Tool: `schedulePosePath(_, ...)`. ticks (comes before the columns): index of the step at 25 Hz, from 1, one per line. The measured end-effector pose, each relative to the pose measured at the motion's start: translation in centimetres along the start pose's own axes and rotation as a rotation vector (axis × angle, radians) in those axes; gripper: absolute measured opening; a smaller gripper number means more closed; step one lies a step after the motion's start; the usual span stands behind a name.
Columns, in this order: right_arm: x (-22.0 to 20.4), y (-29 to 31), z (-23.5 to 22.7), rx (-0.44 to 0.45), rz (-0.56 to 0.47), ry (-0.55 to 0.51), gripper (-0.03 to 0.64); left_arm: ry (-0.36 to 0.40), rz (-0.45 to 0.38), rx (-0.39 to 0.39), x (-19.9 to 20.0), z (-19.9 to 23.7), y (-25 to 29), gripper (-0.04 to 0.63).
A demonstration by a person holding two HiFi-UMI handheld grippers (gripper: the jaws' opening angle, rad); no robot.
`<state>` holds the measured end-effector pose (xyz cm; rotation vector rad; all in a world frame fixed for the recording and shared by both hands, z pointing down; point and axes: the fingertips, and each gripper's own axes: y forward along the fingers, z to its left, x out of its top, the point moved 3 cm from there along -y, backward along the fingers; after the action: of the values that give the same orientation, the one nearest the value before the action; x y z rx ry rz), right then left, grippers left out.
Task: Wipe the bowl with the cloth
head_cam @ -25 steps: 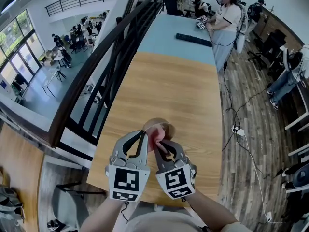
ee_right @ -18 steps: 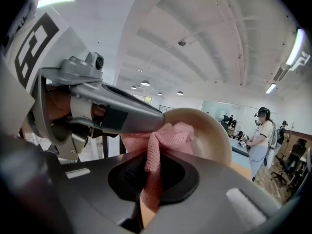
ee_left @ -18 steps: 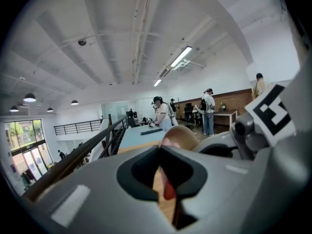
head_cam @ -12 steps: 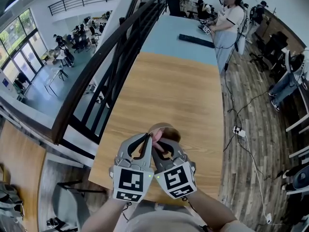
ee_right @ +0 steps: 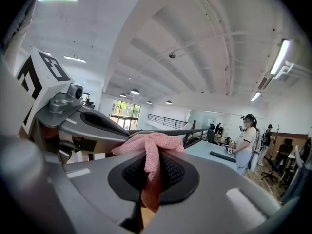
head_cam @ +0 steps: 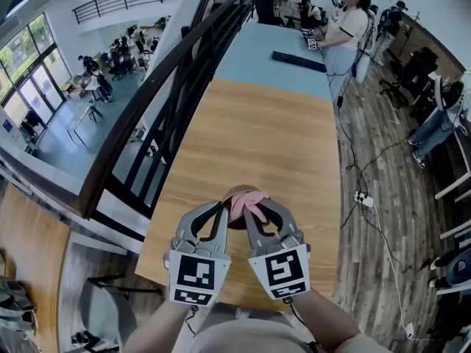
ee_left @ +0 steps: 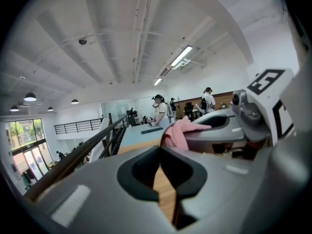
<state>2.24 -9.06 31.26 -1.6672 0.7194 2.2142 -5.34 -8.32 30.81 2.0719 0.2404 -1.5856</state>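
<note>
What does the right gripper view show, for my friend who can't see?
A pink cloth is pinched in the shut right gripper. The left gripper sits close at the picture's left; far off, a person stands by a long table.

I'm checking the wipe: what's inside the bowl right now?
The pink cloth, clamped in the right gripper, sits in the bowl. Cloth and gripper hide most of its inner surface, so anything beneath can't be seen.
</note>
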Motion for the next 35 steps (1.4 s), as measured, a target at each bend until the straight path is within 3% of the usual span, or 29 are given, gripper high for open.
schedulePosePath(9, -3.2, -0.3, -0.8, -0.051, 0.097, -0.069, 0.017, -0.016, -0.031, 0.019, 0.4, 0.7, -0.4, 0.006)
schedulePosePath(19, -4.8, 0.9, 3.1, 0.089, 0.163, -0.101, 0.018, -0.035, -0.015, 0.004, -0.2, 0.2, 0.3, 0.006)
schedulePosePath(27, -2.7, 2.2, 4.4, 0.154, 0.112, -0.141, 0.018, -0.019, 0.026, -0.029, -0.6, -0.4, 1.2, 0.005)
schedulePosePath(35, -1.3, 1.5, 1.6, 0.071, 0.031, -0.157, 0.018, -0.006, 0.057, -0.056, -1.4, -0.7, 1.3, 0.005)
